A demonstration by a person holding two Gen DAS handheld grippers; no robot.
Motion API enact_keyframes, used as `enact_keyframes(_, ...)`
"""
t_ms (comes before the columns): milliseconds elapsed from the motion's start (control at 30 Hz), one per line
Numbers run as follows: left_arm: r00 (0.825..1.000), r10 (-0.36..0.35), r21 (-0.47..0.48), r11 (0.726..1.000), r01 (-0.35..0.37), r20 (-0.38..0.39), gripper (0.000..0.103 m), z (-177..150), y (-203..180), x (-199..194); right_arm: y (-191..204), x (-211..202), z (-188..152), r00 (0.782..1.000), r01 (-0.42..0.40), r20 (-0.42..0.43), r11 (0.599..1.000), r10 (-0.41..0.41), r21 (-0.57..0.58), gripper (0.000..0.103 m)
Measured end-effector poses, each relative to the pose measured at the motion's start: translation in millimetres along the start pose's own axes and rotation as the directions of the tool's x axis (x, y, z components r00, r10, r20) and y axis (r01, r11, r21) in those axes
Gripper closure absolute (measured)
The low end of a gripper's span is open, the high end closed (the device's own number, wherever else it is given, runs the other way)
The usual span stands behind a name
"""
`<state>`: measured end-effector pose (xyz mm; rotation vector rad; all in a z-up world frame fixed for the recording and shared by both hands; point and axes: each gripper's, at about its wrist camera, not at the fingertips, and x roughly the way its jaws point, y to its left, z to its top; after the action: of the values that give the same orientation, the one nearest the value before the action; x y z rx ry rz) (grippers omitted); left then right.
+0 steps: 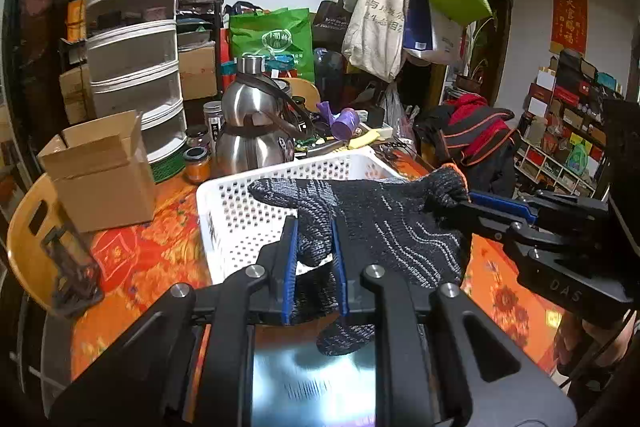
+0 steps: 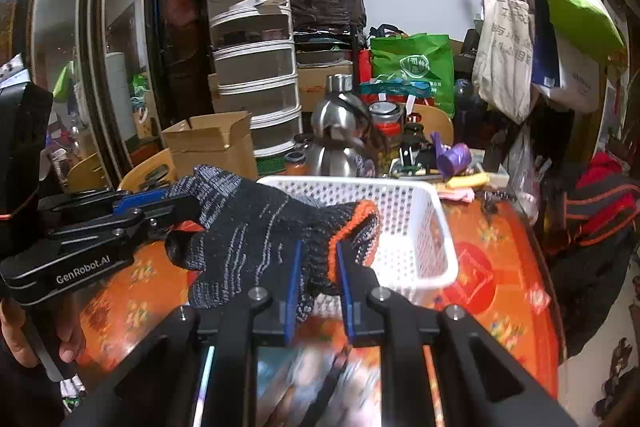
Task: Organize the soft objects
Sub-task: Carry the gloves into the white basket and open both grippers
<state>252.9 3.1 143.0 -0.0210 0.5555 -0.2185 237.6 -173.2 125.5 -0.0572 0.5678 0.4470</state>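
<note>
While both sets of jaws pinch the knit glove (image 1: 384, 223) taut just above the white basket (image 1: 240, 211), the carry looks nearly done, so next comes lowering and release.

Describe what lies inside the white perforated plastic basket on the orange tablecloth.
The white perforated plastic basket shows only bare holed floor and walls where visible. The black knitted glove with orange cuff, held up by both grippers, hides its near corner, so anything there cannot be seen.

"GenRobot.AI" on left gripper (image 2: 182, 211); "DAS", perhaps cropped, on right gripper (image 1: 456, 201).
</note>
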Motion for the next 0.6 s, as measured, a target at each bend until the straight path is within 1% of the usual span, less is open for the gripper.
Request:
enact_keyframes(100,0.999,-0.021,-0.022,1.000,0.020,-0.045,0.088,25.5,15.3,36.1,-9.5,23.3,24.2,0.999,0.033,-0.017,0.999,-0.033,0.002,0.087)
enact_keyframes(233,0.994,-0.010,-0.047,0.999,0.005,-0.107,0.088,40.4,33.2,88.9,-25.4,67.5,40.6,0.996,0.061,-0.069,0.998,-0.060,0.011,0.087)
enact_keyframes(300,0.990,0.006,-0.048,0.999,-0.013,-0.140,0.088,39.5,39.7,115.1,-34.2,90.8,41.6,0.993,0.074,-0.098,0.997,-0.072,0.024,0.088)
enact_keyframes(400,0.984,0.026,-0.041,0.999,-0.033,-0.178,0.088,27.5,42.5,143.2,-45.0,121.0,38.5,0.987,0.083,-0.138,0.995,-0.076,0.045,0.088)
enact_keyframes(433,0.980,0.028,-0.040,0.999,-0.037,-0.195,0.088,22.7,43.7,152.1,-46.8,128.3,35.9,0.986,0.074,-0.151,0.996,-0.066,0.052,0.088)
enact_keyframes(500,0.979,0.026,-0.050,0.998,-0.037,-0.201,0.088,17.9,47.8,162.5,-49.4,141.0,30.3,0.983,0.067,-0.175,0.996,-0.055,0.059,0.088)
enact_keyframes(533,0.979,0.031,-0.055,0.998,-0.043,-0.201,0.088,15.1,49.8,167.5,-49.3,146.4,27.3,0.980,0.078,-0.185,0.995,-0.067,0.054,0.088)
enact_keyframes(600,0.978,0.026,-0.074,0.996,-0.042,-0.209,0.088,13.5,54.8,174.9,-51.7,151.3,22.9,0.980,0.074,-0.191,0.995,-0.060,0.066,0.088)
